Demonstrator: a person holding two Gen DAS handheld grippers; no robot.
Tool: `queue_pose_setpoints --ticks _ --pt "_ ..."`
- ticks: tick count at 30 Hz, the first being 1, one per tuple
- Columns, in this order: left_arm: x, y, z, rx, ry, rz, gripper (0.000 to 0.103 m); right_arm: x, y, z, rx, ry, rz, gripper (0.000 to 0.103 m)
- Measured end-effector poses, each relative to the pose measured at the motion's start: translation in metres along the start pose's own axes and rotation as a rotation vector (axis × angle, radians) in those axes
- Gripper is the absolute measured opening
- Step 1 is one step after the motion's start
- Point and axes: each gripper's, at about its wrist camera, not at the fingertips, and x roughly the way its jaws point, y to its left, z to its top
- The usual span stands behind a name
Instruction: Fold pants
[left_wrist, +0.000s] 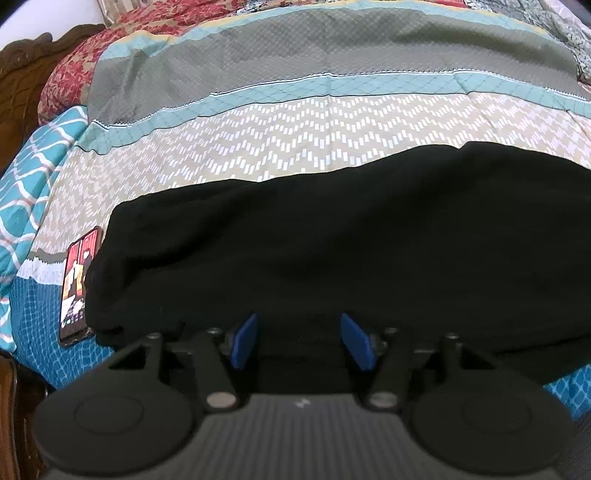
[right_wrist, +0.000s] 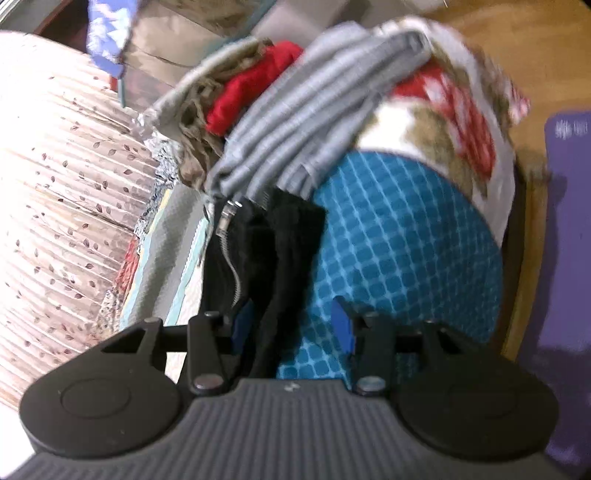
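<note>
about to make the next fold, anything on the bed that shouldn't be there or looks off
A phone with its screen lit lies on the bedspread, tight against the left edge of the black pants. It seems likely to get caught in a fold.

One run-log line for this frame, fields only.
stage: folding underway | black pants: lying on bed | left gripper: open at near edge | right gripper: open, zipper end between fingers | phone: beside pants
</note>
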Motion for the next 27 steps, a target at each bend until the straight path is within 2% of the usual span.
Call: queue_pose_setpoints --ticks 3,9,13,18,27 --pt "-0.008 0.002 -0.002 -0.009 -0.017 -0.017 0.053 -0.015 0.03 -0.008 -0.101 -0.031 -0.002 0.05" --pt "-0.021 -0.003 -0.011 0.011 -0.055 -0.083 0.054 -0.022 0.083 -0.057 -0.312 0.093 0.04 0.05" --pt "-0.028 -0.012 -0.021 0.065 -0.087 -0.107 0.055 -0.019 0.089 -0.083 -0.307 0.173 0.006 0.05" --pt "-0.03 -0.017 -0.03 0.103 -0.117 -0.134 0.061 -0.019 0.096 -0.103 -0.34 0.218 -0.02 0.05" --pt "-0.018 -0.01 -0.03 0.07 -0.084 -0.157 0.061 -0.014 0.102 -0.109 -0.369 0.252 -0.041 0.05"
